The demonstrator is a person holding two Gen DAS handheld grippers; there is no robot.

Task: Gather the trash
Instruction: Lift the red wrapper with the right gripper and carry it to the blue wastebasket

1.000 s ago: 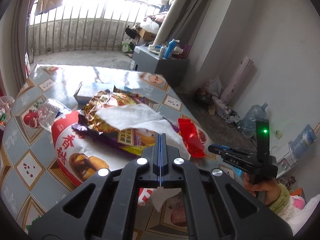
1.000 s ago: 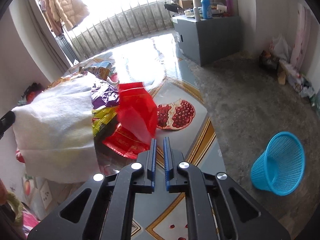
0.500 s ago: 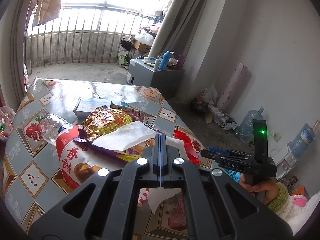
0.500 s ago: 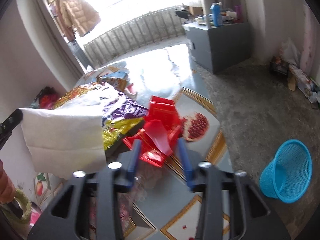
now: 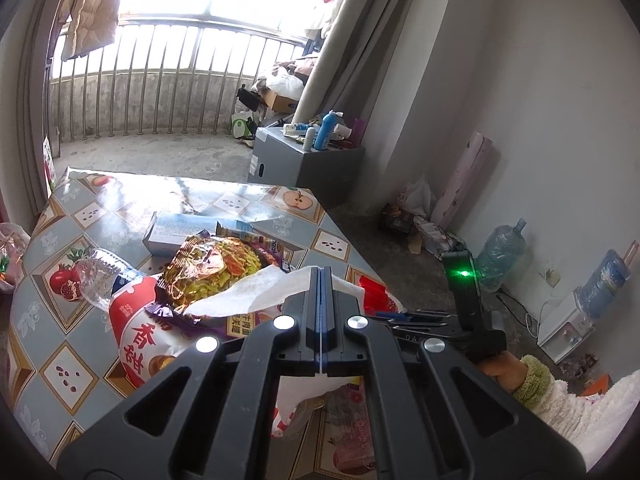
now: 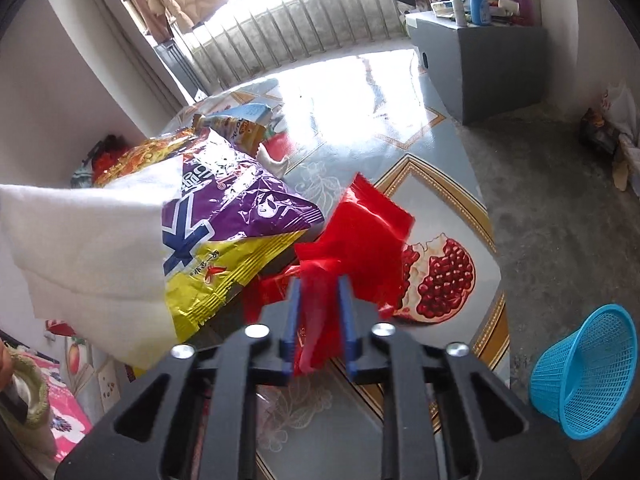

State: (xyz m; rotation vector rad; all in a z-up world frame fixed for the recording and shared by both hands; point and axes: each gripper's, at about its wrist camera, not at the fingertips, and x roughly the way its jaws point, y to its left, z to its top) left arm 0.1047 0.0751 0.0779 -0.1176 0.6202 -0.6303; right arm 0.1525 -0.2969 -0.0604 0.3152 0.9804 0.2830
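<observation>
My left gripper (image 5: 321, 276) is shut on a white tissue (image 5: 256, 292), held above a pile of snack bags on the table; the same tissue (image 6: 88, 248) hangs at the left of the right wrist view. A crumpled red wrapper (image 6: 360, 232) lies at the table's near edge beside a purple and yellow snack bag (image 6: 224, 216). My right gripper (image 6: 319, 280) has its jaws closing around a fold of that red wrapper, which fills the gap between the blue pads. In the left wrist view the right gripper (image 5: 400, 318) reaches in level from the right, at the red wrapper (image 5: 374, 294).
A red and white bag (image 5: 136, 320), a clear plastic bottle (image 5: 102, 276) and a pale blue box (image 5: 176, 232) lie on the fruit-patterned table (image 6: 400, 120). A blue mesh basket (image 6: 588, 368) lies tipped on the floor right of the table. A grey cabinet (image 6: 480, 60) stands beyond.
The right gripper opened, moved forward over the red wrapper and has closed around a fold of it. The left gripper stayed shut on the tissue, hardly moving.
</observation>
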